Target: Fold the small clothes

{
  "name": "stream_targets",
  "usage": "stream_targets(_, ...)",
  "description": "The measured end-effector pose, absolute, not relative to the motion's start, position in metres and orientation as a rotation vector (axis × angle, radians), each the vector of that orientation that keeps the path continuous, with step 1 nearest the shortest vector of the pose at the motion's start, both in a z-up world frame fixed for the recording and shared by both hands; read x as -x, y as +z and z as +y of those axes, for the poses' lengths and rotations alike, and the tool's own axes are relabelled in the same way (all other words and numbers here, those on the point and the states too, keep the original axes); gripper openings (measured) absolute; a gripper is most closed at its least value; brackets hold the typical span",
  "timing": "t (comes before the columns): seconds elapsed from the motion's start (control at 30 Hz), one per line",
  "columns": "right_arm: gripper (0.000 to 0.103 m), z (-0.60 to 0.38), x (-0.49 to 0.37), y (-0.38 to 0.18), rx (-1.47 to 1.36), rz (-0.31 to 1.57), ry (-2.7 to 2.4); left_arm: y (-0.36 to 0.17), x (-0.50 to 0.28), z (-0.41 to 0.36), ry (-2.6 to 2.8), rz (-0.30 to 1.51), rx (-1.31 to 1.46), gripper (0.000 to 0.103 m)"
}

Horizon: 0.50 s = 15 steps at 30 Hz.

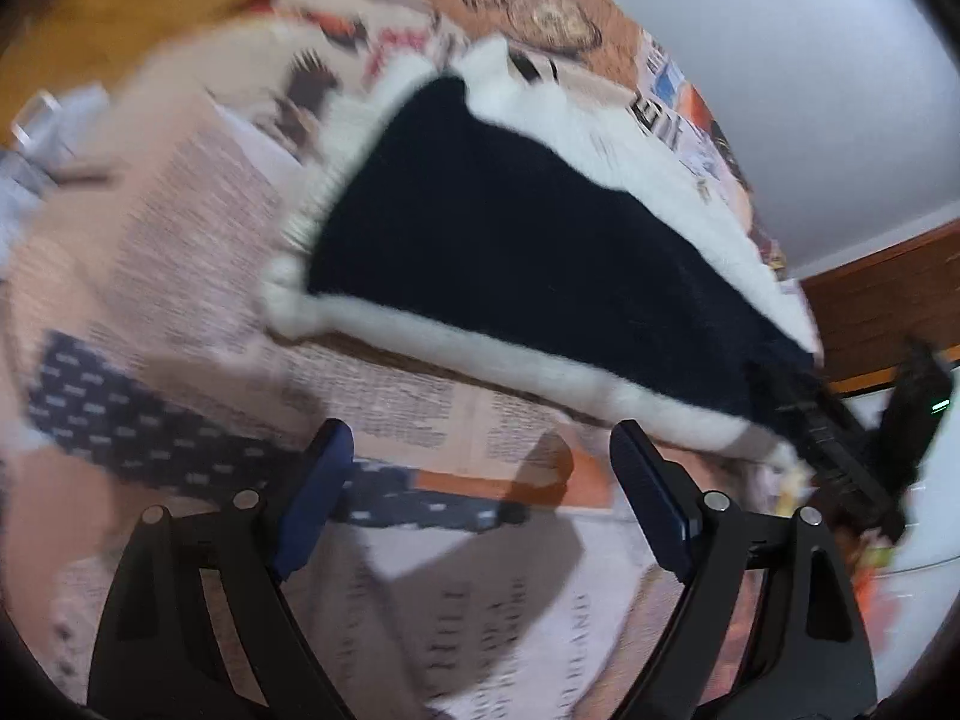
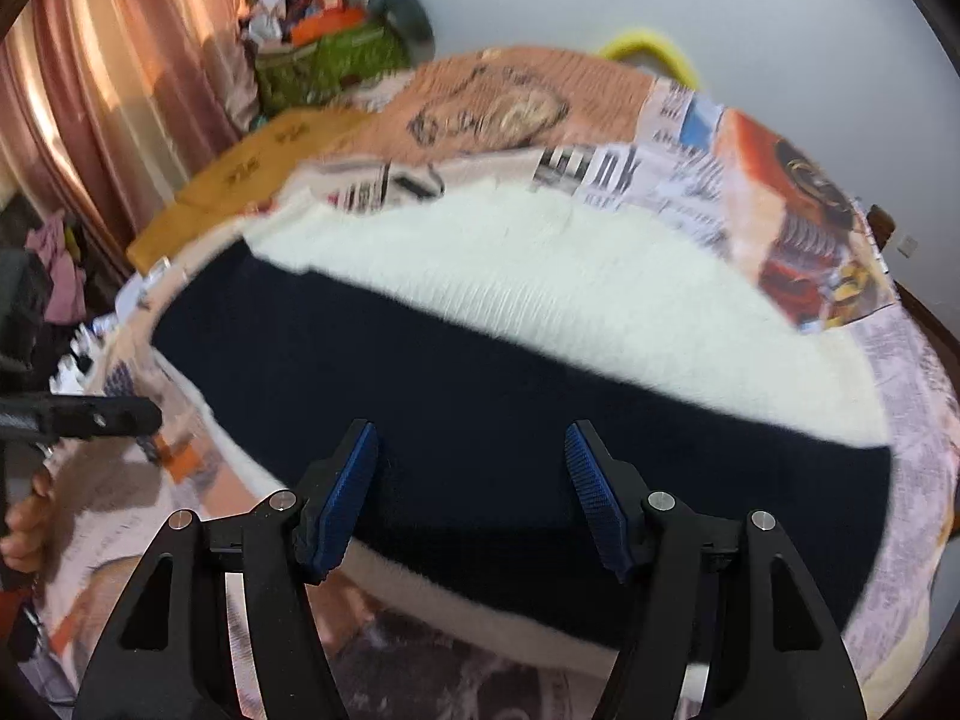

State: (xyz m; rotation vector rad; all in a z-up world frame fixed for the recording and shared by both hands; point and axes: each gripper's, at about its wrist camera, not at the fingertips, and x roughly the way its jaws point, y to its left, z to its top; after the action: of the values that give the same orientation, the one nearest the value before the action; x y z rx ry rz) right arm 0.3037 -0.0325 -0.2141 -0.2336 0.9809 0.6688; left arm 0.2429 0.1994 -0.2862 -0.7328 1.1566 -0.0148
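Observation:
A small knitted garment, navy with white borders [image 1: 510, 252], lies flat on a table covered with newspaper. In the right wrist view the garment [image 2: 480, 396] fills the middle, with a wide white band on its far side. My left gripper [image 1: 480, 456] is open and empty, over the newspaper just short of the garment's near white edge. My right gripper [image 2: 471, 456] is open and empty, just above the navy part near its front edge. The right gripper also shows at the right edge of the left wrist view [image 1: 840, 456], and the left gripper at the left edge of the right wrist view [image 2: 90, 417].
Newspaper sheets [image 1: 198, 228] cover the table. A dotted navy printed strip [image 1: 150, 420] lies left of my left gripper. A brown envelope [image 2: 252, 168] lies at the table's far left. A pink curtain [image 2: 108, 78] and a pile of clutter [image 2: 330, 30] stand behind. A yellow handle [image 2: 648, 48] shows past the far edge.

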Motion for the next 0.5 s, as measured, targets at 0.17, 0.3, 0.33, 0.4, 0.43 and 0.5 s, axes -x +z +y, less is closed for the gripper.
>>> stream_targets(0.17, 0.064, -0.035, -0.307, -0.221, 0.208, 0.996, 0.699, -0.294, -0.261, 0.209, -0.046, 1.135, 0.855, 0.09)
stream_targets(0.3, 0.064, -0.039, -0.307, -0.222, 0.185, 1.005, 0.718, -0.301, -0.278, 0.224, -0.005, 1.093, 0.931, 0.087)
stream_targets(0.33, 0.064, -0.039, -0.306, -0.222, 0.184, 1.004, 0.718, -0.301, -0.281, 0.227, 0.013, 1.089, 0.934, 0.08)
stream_targets(0.4, 0.064, -0.038, -0.304, -0.222, 0.182, 1.001, 0.717, -0.299, -0.289, 0.228, 0.067, 1.082, 0.901, 0.064)
stream_targets(0.43, 0.064, -0.038, -0.304, -0.222, 0.181, 1.001, 0.716, -0.298, -0.292, 0.227, 0.098, 1.081, 0.874, 0.053)
stream_targets(0.5, 0.064, -0.039, -0.304, -0.221, 0.176, 1.004, 0.715, -0.295, -0.294, 0.228, 0.111, 1.064, 0.848, 0.038)
